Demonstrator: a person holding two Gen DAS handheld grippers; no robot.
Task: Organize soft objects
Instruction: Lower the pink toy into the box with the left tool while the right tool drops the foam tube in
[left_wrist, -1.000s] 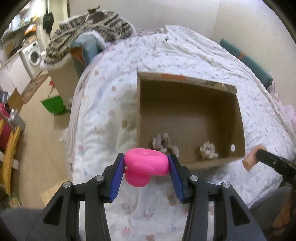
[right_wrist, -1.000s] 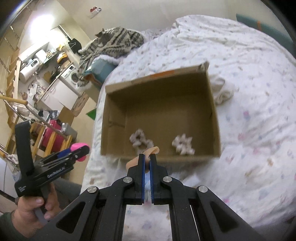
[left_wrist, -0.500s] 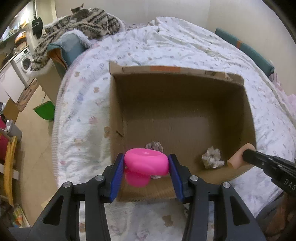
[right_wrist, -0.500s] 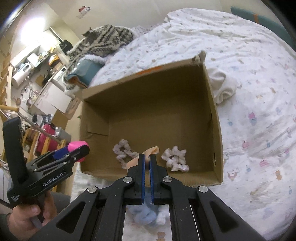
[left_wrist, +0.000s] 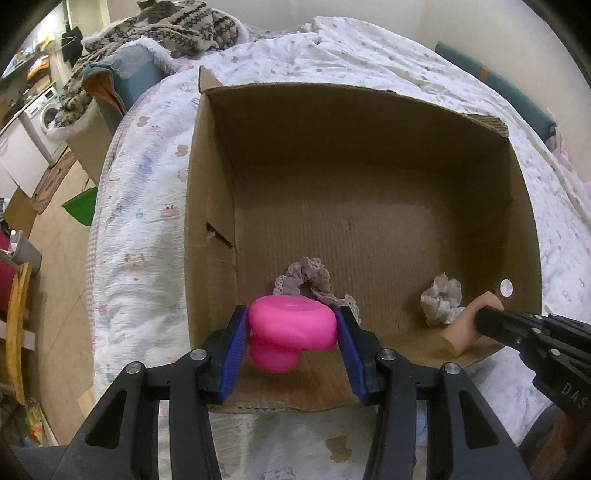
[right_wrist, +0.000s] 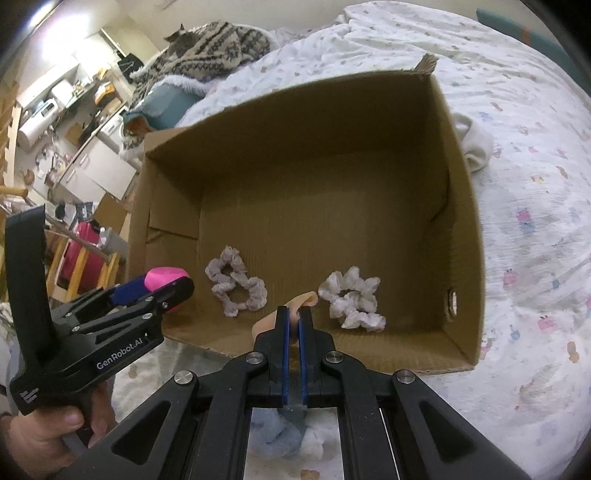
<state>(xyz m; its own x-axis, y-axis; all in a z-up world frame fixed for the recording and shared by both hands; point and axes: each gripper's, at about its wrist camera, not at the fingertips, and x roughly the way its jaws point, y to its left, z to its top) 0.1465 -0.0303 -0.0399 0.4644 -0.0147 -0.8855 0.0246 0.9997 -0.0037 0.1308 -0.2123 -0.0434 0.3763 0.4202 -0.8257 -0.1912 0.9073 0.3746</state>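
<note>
Two soft pieces hang over the cardboard box, ready to drop: the pink toy pinched in the left gripper at its 7 o'clock corner, the peach piece squeezed flat in the right gripper at 5 o'clock. Both grippers tilt steeply down beside two scrunchies.

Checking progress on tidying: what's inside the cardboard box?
Two scrunchies lie on the cardboard box floor: a greyish scrunchie and a paler scrunchie. The tongs hide part of the near edge.
</note>
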